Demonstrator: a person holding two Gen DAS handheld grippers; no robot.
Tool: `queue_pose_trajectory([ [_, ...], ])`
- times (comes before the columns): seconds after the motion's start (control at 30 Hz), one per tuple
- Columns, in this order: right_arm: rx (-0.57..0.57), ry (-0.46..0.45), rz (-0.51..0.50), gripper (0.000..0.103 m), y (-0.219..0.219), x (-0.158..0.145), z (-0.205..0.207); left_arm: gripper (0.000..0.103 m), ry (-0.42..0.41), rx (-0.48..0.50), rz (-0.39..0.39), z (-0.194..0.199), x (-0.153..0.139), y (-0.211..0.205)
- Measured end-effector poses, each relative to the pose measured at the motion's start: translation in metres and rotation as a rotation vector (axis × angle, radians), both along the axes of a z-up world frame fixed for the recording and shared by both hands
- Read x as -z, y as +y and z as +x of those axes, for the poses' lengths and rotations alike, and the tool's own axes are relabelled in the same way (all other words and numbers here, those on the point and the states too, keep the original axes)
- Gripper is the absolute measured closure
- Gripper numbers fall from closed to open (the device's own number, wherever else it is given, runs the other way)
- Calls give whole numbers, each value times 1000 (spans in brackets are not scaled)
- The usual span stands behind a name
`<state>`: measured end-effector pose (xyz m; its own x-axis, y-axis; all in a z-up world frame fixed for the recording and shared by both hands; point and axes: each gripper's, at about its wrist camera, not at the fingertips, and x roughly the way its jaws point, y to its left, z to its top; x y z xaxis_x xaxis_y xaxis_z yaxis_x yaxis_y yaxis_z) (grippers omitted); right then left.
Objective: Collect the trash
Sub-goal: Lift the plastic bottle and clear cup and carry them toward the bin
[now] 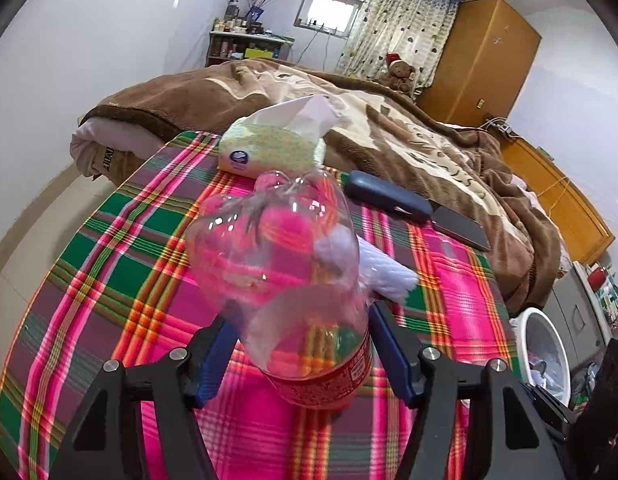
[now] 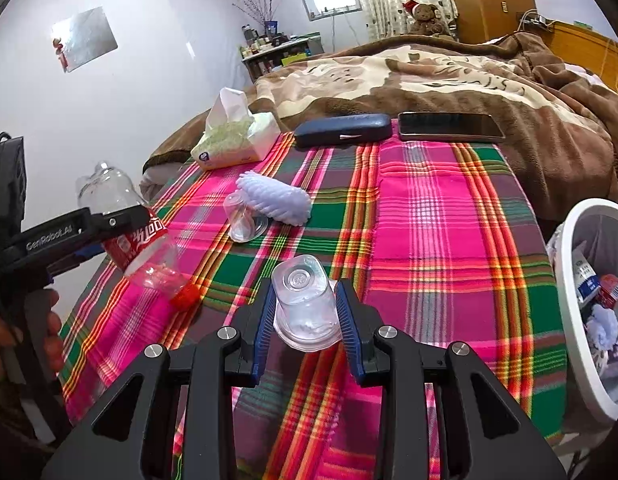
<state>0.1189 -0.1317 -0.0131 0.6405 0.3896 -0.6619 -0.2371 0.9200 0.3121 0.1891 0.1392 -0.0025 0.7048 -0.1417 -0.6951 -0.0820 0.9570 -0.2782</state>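
My left gripper (image 1: pixel 301 320) is shut on a clear plastic bottle (image 1: pixel 285 260) with a red label, held tilted above the plaid cloth; it also shows in the right wrist view (image 2: pixel 137 236), red cap down. My right gripper (image 2: pixel 305 296) is shut on an upside-down clear plastic cup (image 2: pixel 303 300) just above the cloth. Another clear cup (image 2: pixel 243 220) lies on its side beside a white foam net sleeve (image 2: pixel 275 198) mid-table. The white trash bin (image 2: pixel 569 280) stands at the right with trash inside.
A tissue pack (image 2: pixel 233 140), a dark blue glasses case (image 2: pixel 343 129) and a phone (image 2: pixel 451 126) lie along the far edge of the plaid table (image 2: pixel 429 240). A bed with a brown blanket (image 2: pixel 429 76) lies behind it.
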Motion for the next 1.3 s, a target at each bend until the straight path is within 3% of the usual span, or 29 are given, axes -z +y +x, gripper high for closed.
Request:
queue_pose_trajectory([
  [0.57,118,-60,2,70,-55,-19,-22,38,-83,135,2,-30,-27,-73],
  [1.3,356,-107,-5,70,-166,-26,-40,39,-121,417,18,-31,-41,-225],
])
